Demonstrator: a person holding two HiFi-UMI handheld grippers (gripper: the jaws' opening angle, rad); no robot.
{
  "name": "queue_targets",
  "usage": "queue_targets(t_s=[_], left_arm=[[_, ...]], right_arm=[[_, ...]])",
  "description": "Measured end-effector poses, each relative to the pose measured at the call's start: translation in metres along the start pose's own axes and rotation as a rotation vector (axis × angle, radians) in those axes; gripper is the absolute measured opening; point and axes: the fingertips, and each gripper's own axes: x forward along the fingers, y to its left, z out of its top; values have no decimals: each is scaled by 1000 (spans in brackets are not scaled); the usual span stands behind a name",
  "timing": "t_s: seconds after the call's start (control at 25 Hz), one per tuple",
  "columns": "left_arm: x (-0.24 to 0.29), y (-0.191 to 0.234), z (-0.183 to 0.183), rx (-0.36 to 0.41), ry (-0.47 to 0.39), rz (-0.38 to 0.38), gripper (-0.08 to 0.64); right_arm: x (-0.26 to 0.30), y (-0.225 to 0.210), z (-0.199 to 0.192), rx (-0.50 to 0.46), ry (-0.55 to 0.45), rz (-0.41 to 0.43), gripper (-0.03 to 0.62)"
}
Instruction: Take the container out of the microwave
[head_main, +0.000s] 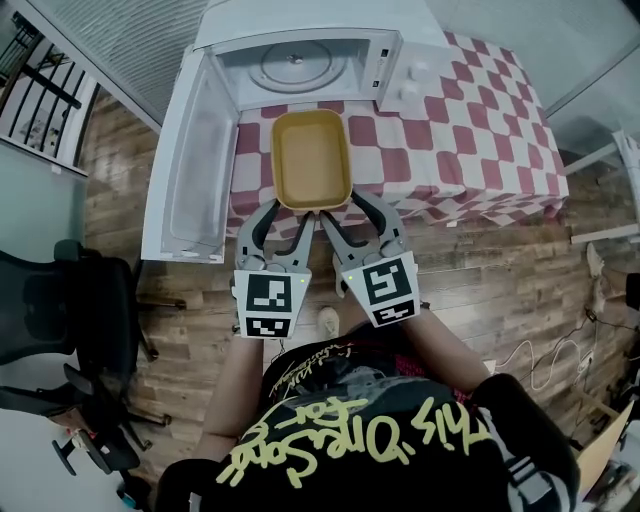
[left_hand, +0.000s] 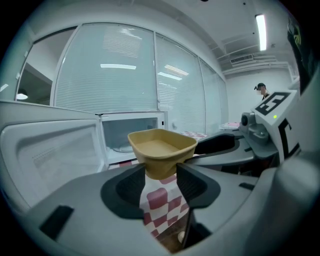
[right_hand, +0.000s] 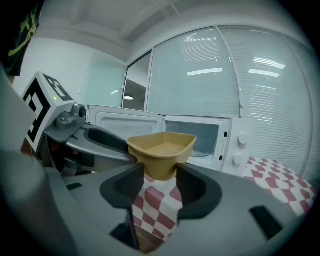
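A shallow, empty yellow container (head_main: 312, 160) hangs over the checkered table (head_main: 460, 130), just in front of the open white microwave (head_main: 300, 45). My left gripper (head_main: 287, 212) is shut on its near left corner and my right gripper (head_main: 347, 210) on its near right corner. In the left gripper view the container (left_hand: 162, 147) sits wedged between that gripper's (left_hand: 161, 175) two dark pads, above the cloth. The right gripper view shows the same: the container (right_hand: 162, 145) is clamped by the right gripper (right_hand: 160, 180), with the microwave (right_hand: 200, 137) behind it.
The microwave door (head_main: 195, 170) stands swung wide open to the left, beside the left gripper. A glass turntable (head_main: 295, 62) lies inside the cavity. A black office chair (head_main: 60, 330) stands on the wooden floor at lower left. Glass walls with blinds lie beyond the table.
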Motion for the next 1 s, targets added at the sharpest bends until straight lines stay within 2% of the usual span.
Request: queue_targets(t_s=[1.0], left_arm=[[-64,-23,-14,13,-34,-4,198]], right_arm=[[-49,48,-4,9,-33,-15,207]])
